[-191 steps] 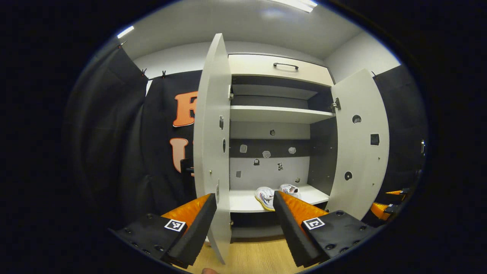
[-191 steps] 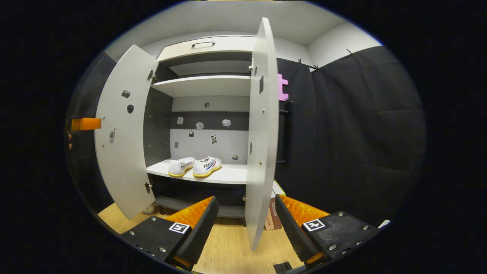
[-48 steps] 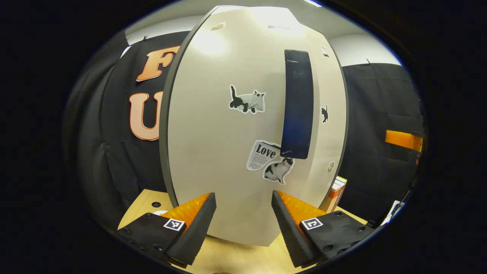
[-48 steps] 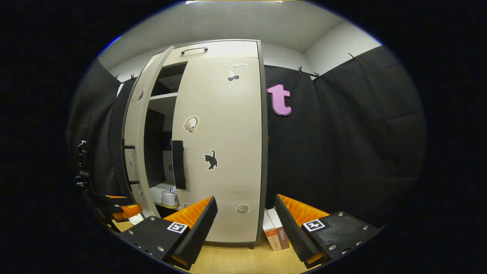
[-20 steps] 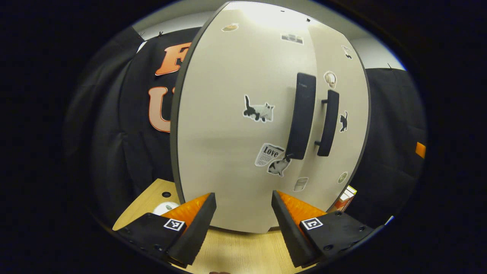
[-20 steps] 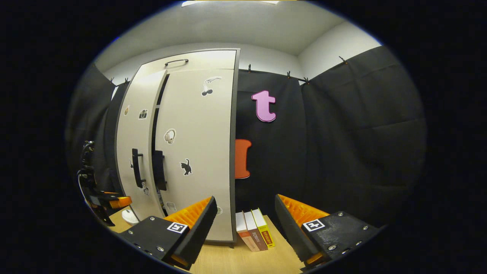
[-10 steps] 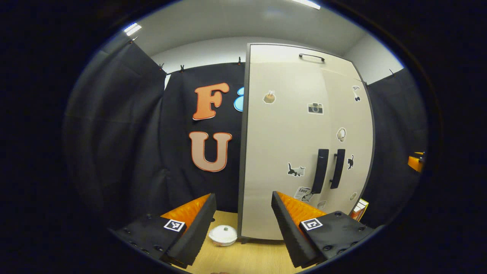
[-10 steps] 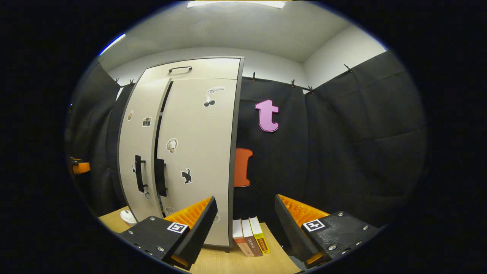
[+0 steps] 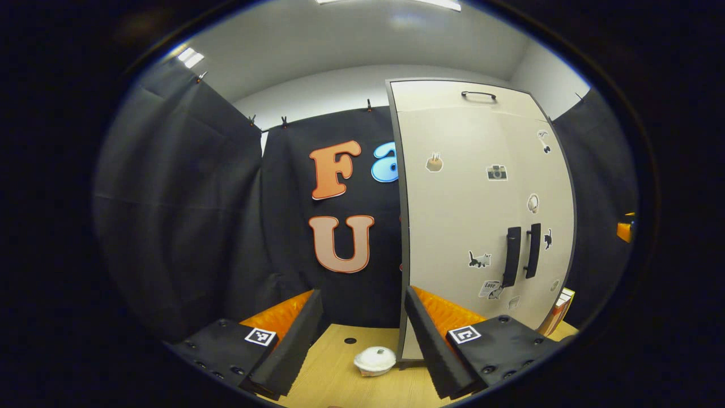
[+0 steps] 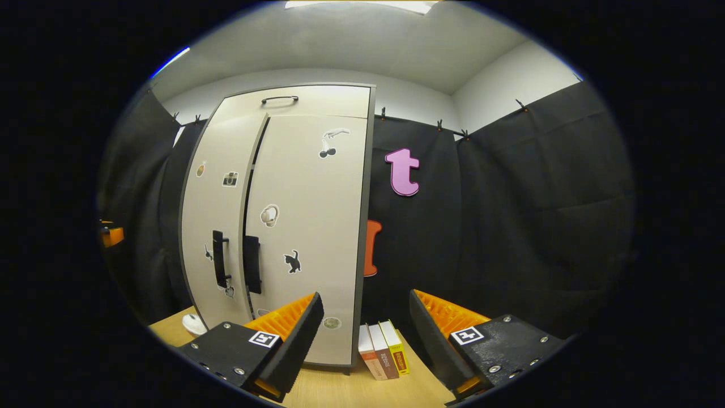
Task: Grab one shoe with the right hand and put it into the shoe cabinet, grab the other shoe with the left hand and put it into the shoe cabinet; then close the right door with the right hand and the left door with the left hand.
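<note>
Now both doors of the shoe cabinet (image 9: pixel 481 215) stand shut or nearly so: in the left gripper view the left door (image 9: pixel 453 226) and the right door (image 9: pixel 546 192) look flush, while in the right gripper view a dark slit runs between the left door (image 10: pixel 218 226) and the right door (image 10: pixel 308 226), and I cannot tell whether it is a true gap or only the seam. The shoes are hidden behind the doors. Two dark handles (image 9: pixel 521 255) sit side by side at the middle seam, and small stickers dot both doors, too small to make out well. The left gripper (image 9: pixel 359 328) hangs apart from the cabinet with its fingers (image 9: pixel 294 334) spread wide and nothing between them; past them a small white lidded pot (image 9: pixel 375 360) sits on the wooden floor (image 9: pixel 334 374) just beside the cabinet's left corner. The right gripper (image 10: pixel 365 331) is likewise spread open and empty, well back from the right door. Three books (image 10: pixel 384 350) stand on the floor just beside the cabinet's right side, partly cut off by the fingers. At the far edge of each view a small bit of the other gripper shows, too cropped to read.
</note>
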Demonstrator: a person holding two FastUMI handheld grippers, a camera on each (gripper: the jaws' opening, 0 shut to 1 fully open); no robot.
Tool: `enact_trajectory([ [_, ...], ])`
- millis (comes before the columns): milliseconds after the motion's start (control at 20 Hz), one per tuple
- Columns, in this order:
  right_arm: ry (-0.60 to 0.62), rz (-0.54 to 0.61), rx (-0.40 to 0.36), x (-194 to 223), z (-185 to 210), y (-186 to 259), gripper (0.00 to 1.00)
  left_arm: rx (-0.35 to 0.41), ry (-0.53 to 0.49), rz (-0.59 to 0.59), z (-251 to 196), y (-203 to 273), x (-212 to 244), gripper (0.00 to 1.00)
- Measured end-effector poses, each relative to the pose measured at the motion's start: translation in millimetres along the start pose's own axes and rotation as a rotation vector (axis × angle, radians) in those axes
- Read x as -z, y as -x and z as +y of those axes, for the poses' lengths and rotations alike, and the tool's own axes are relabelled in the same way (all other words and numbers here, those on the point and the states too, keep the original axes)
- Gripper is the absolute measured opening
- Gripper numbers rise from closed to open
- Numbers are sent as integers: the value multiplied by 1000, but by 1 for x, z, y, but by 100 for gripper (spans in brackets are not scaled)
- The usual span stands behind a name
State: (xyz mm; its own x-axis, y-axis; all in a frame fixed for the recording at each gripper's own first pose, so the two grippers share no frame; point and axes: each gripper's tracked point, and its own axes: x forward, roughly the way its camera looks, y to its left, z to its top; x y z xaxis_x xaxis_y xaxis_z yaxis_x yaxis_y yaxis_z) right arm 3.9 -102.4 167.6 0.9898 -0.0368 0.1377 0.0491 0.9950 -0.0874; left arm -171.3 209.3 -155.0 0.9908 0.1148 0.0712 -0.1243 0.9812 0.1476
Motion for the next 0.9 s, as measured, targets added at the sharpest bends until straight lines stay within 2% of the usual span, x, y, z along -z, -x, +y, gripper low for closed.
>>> enact_trajectory([
  [150,11,7,42,4,15,11,94,33,-2,1,12,-22,-2,94],
  [300,-9,6,51,3,34,22,94,132,122,-2,21,-34,-22,95],
  [350,-11,6,47,2,40,25,94,114,112,-35,38,-35,-37,95],
  [450,4,15,51,0,46,26,94,25,15,-105,80,-33,-59,95],
  [500,12,17,52,-1,49,27,94,8,-9,-111,91,-32,-62,95],
  [650,29,24,48,-2,61,35,94,59,74,-80,96,-34,-56,95],
  [850,42,32,57,-7,66,46,94,64,160,-52,116,-37,-53,96],
  [900,46,22,60,-12,66,48,94,47,143,-81,124,-35,-60,95],
])
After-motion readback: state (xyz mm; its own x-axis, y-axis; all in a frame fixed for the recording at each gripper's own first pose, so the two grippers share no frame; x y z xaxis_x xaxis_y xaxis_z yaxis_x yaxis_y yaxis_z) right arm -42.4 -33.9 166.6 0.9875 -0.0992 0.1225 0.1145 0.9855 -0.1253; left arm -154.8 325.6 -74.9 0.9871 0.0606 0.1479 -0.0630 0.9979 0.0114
